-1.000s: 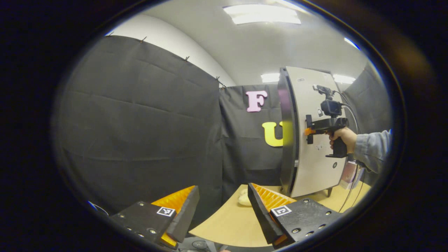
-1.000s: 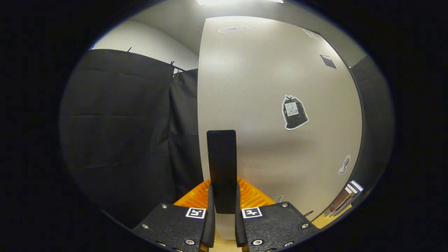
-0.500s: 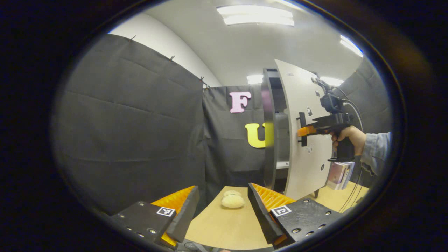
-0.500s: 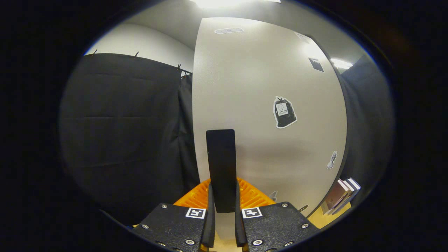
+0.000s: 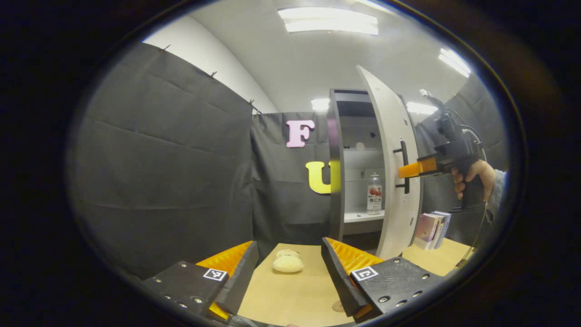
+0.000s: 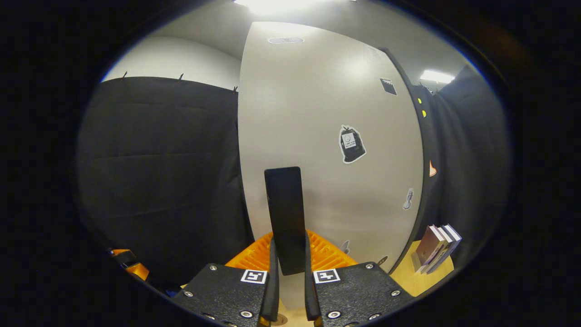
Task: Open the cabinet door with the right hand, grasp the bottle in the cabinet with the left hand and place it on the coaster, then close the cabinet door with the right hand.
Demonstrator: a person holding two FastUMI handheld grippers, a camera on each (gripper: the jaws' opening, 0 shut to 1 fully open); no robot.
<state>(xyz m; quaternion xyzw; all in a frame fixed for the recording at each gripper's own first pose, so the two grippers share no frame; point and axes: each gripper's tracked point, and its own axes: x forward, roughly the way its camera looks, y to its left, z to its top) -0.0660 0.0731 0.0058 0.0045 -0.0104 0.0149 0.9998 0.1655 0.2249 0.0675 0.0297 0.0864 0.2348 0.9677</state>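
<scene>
In the left gripper view the tall cabinet (image 5: 337, 168) stands at the back of the table with its pale door (image 5: 391, 150) swung partly outward. A clear bottle (image 5: 374, 193) with a red label stands upright on the inner shelf. A hand holds my right gripper (image 5: 405, 170) against the door's dark handle (image 5: 403, 166). My left gripper (image 5: 288, 268) hovers open and empty over the table, well short of the cabinet. A small round coaster (image 5: 337, 306) lies beside its fingers. In the right gripper view my right gripper (image 6: 289, 272) is shut on the handle (image 6: 284, 218) of the door (image 6: 317, 136).
A fluffy cream object (image 5: 287, 263) lies on the wooden table (image 5: 290, 295) ahead of the left gripper. Several books (image 5: 432, 225) lean beside the cabinet; these books (image 6: 435, 247) are also in the right gripper view. Black cloth walls close the booth on the left and at the back.
The door has swung further open with my right gripper still on its handle, uncovering the shelf and the bottle. The left gripper stays open.
</scene>
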